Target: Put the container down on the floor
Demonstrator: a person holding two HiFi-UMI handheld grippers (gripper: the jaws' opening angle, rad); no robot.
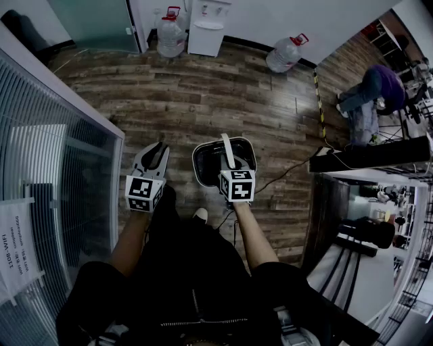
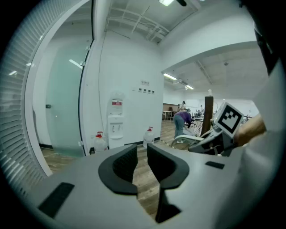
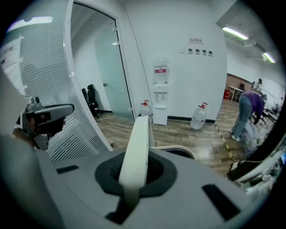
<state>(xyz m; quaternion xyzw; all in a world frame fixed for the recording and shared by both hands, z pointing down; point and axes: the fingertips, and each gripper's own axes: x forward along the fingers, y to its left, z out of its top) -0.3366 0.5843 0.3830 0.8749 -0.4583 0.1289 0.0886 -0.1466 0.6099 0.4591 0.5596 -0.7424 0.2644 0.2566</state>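
Office interior, open-plan. Evidence: glass partition with slatted blinds (image 1: 47, 169); frosted glass door (image 1: 95, 20); wood-plank floor (image 1: 223, 88); white water dispenser (image 1: 205, 27) against the wall, spare water jugs (image 1: 170, 34) beside it; ceiling strip lights (image 3: 234, 32); black office chairs (image 3: 90, 96) behind the glass; dark desk (image 1: 372, 159); person (image 1: 369, 101) bent over near the workstations.

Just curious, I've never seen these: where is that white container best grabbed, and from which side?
By its arched handle, from above. It stands upright over the open top of the container, a thin flat band that fits between two pads. The right claw is shut on it just so.
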